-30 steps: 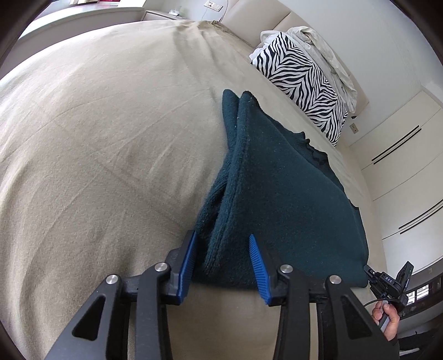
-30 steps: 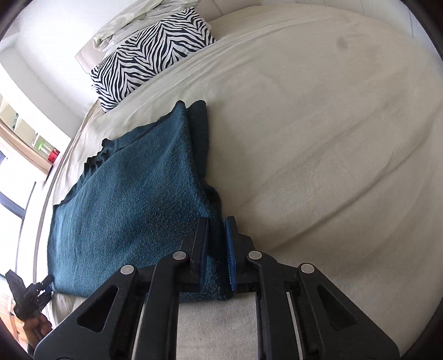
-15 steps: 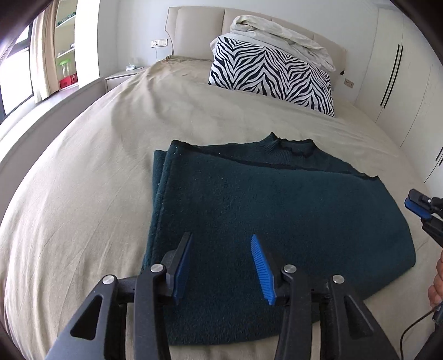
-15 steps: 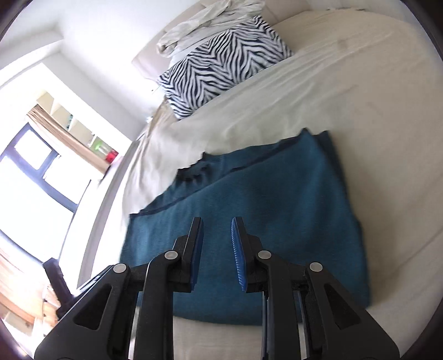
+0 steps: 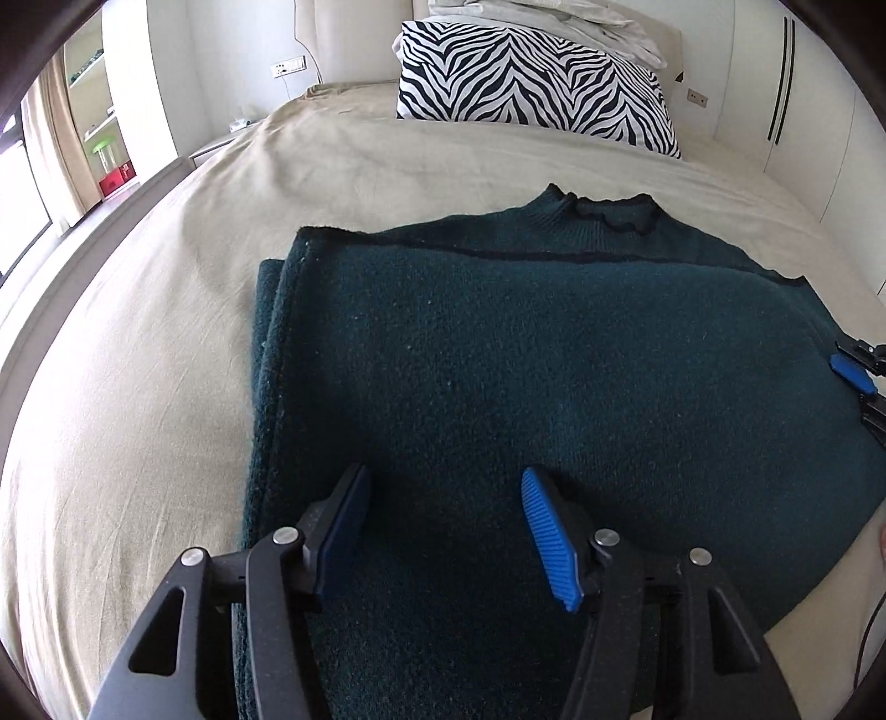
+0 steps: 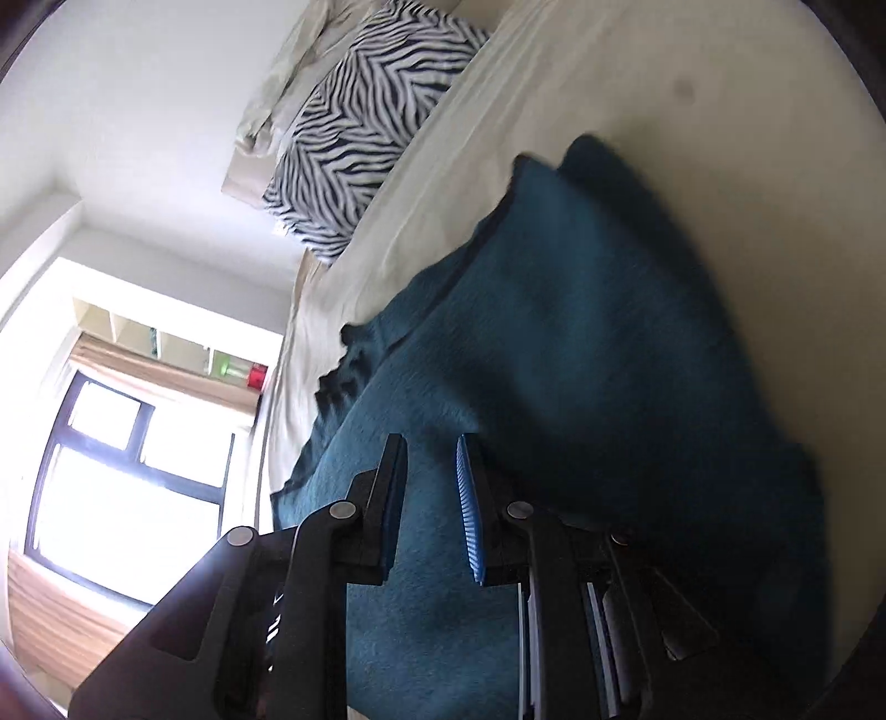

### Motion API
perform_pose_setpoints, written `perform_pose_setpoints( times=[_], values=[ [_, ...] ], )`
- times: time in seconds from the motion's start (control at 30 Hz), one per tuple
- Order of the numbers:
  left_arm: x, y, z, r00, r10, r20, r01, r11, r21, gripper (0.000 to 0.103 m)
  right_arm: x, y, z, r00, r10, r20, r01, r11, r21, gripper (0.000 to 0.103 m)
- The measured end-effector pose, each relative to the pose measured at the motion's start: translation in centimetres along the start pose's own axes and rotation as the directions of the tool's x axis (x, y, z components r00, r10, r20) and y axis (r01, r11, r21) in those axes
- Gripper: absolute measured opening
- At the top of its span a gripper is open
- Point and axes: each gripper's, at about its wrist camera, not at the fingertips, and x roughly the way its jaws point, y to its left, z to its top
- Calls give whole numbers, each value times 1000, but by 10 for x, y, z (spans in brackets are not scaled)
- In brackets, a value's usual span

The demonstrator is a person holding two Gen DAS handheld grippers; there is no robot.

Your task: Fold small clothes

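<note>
A dark teal knitted sweater (image 5: 554,376) lies folded flat on the beige bed (image 5: 138,360), its collar toward the pillows. My left gripper (image 5: 443,498) is open and empty, hovering over the sweater's near left part. My right gripper (image 6: 432,487) is open with a narrow gap, empty, tilted over the sweater (image 6: 554,360); its blue tip also shows in the left wrist view (image 5: 853,374) at the sweater's right edge.
A zebra-striped pillow (image 5: 531,83) and a crumpled white duvet (image 5: 554,16) lie at the headboard. A window (image 6: 111,471) and shelves stand beside the bed's left side. White wardrobes (image 5: 803,111) stand on the right.
Both grippers let go of the sweater's side edges and lifted back over it. The right gripper opened slightly and rolled sideways.
</note>
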Motion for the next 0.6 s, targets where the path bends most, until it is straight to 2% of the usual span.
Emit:
perform_pose_setpoints(
  times=[0.13,0.17,0.23,0.27,0.33,0.4,0.47,0.6],
  values=[
    [0,0,-3,1000,7,13,-7,1000,-3,61,-46,-10,2,990,-77,115,70,996,63,22],
    [0,-1,-4,1000,9,14,-9,1000,-4,61,-52,-5,-3,989,-78,126,71,996,57,23],
    [-1,-1,-5,1000,10,13,-10,1000,-5,61,-58,11,-18,994,-25,108,23,999,23,29],
    [-1,-1,-5,1000,9,11,-9,1000,-4,61,-60,22,-28,997,7,81,-7,1000,2,31],
    [-1,0,-4,1000,7,9,-7,1000,-5,61,-52,49,-52,998,65,-2,-65,997,-53,52],
    [-1,-1,-5,1000,7,10,-7,1000,-2,61,-27,79,-82,988,106,-111,-117,988,-99,54],
    [-1,-1,-5,1000,8,13,-8,1000,-1,61,-2,99,-108,965,136,-222,-169,977,-133,54],
    [-1,-1,-7,1000,5,18,-5,1000,2,61,33,111,-148,923,108,-368,-187,965,-185,54]
  ],
)
